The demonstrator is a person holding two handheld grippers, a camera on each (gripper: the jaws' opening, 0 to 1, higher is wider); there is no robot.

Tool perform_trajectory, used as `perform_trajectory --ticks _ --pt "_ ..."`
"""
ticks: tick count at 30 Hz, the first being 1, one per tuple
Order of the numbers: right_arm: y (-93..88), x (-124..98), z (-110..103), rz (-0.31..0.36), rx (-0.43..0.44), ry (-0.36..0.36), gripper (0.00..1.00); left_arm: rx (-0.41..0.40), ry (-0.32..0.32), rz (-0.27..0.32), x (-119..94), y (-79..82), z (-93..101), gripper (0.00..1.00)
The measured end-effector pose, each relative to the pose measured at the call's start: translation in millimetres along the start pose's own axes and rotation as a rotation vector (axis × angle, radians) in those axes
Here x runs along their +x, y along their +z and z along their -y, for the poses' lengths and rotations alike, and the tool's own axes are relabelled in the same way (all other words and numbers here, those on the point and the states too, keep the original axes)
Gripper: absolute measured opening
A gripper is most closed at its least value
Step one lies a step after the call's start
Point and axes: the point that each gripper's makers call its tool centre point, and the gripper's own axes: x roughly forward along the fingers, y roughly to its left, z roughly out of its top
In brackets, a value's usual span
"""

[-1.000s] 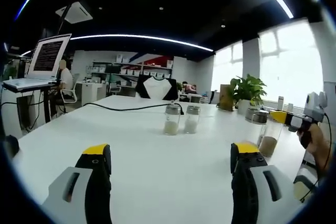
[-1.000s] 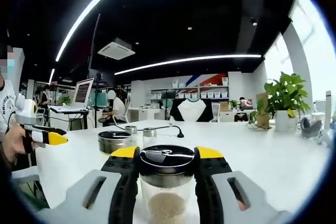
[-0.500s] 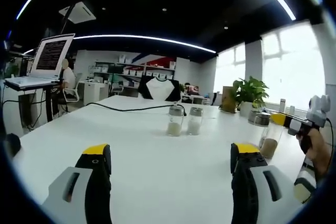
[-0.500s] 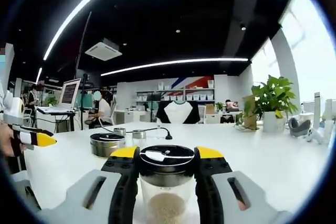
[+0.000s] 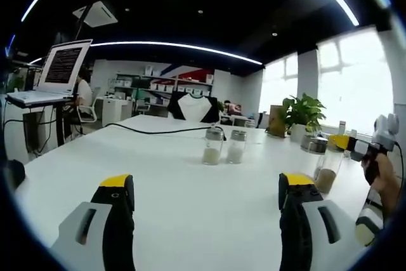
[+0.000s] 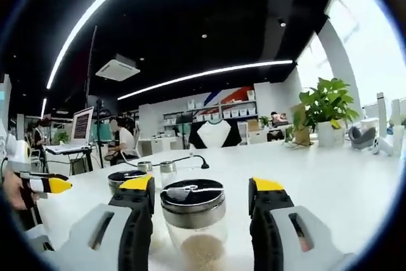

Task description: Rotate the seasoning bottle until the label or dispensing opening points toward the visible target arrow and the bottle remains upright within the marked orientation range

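Seasoning bottle (image 6: 193,220) stands upright on the white surface (image 5: 190,188), between the right gripper (image 6: 200,204) jaws, which are spread clear of it. Left gripper (image 5: 206,204) jaws spread, holding nothing. No target arrow visible; whether the rotation is complete is unclear.

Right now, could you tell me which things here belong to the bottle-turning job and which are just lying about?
Job:
seasoning bottle
right gripper, jaws open around it

Lying about:
two small shakers
second jar
potted plant
laptop
left gripper, open
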Motion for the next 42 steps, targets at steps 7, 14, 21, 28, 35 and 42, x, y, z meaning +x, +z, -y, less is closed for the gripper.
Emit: perform_trajectory --ticks 7,14,21,28,35,42 --pt "12.4 -12 -7 -0.029 0.017 0.088 0.58 -0.012 -0.005 -0.005 1 -2.9 1.7 1.0" --pt "12.9 -14 -13 -0.068 -0.017 0.188 0.54 -0.017 -0.008 -0.001 0 -1.4 0.4 0.99" --pt "6.3 -11 -24 -0.133 -0.004 0.444 0.56 -0.018 -0.001 0.004 -1 0.7 -1.8 0.99" --pt "3.8 -14 -22 -0.149 -0.014 0.603 0.56 -0.022 0.004 0.002 -1 0.2 -1.3 0.99" --pt "-6.3 -18 -18 -0.187 0.042 0.743 0.56 -0.026 0.006 0.003 -1 0.4 -2.2 0.99" --pt "-19.0 -13 -21 -0.185 0.065 0.791 0.55 -0.03 -0.006 -0.002 -1 -0.6 2.3 0.99"
